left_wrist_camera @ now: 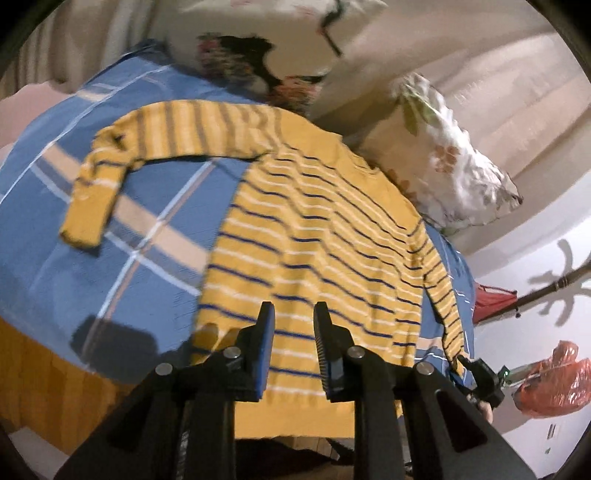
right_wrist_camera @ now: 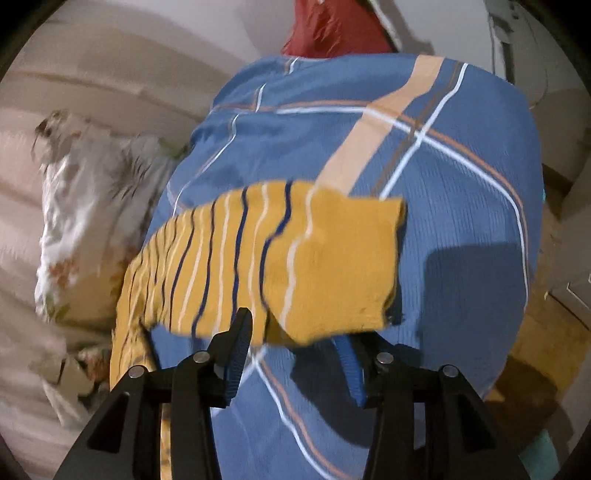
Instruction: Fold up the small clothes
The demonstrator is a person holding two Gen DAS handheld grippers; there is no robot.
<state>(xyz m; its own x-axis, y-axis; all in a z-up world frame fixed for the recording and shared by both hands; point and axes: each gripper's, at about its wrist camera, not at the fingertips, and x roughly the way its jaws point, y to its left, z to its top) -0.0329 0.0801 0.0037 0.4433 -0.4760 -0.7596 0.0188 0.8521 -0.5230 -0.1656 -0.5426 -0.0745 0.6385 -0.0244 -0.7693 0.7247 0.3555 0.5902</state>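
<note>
A yellow sweater (left_wrist_camera: 314,236) with blue and white stripes lies spread flat on a blue plaid bedsheet (left_wrist_camera: 122,236). Its left sleeve (left_wrist_camera: 122,162) stretches out to the left and bends down at the cuff. My left gripper (left_wrist_camera: 293,310) is open and hovers over the sweater's lower hem. In the right wrist view the other sleeve (right_wrist_camera: 295,258) lies across the sheet (right_wrist_camera: 443,147), its cuff to the right. My right gripper (right_wrist_camera: 295,332) is open, with its jaws wide on either side of the sleeve's near edge; the right finger is partly hidden under the cuff.
Two floral pillows (left_wrist_camera: 454,162) lie against the headboard at the far side of the bed; one also shows in the right wrist view (right_wrist_camera: 88,206). A red bag (left_wrist_camera: 554,380) and a coat rack stand beside the bed. A red cloth (right_wrist_camera: 332,29) sits beyond the bed's end.
</note>
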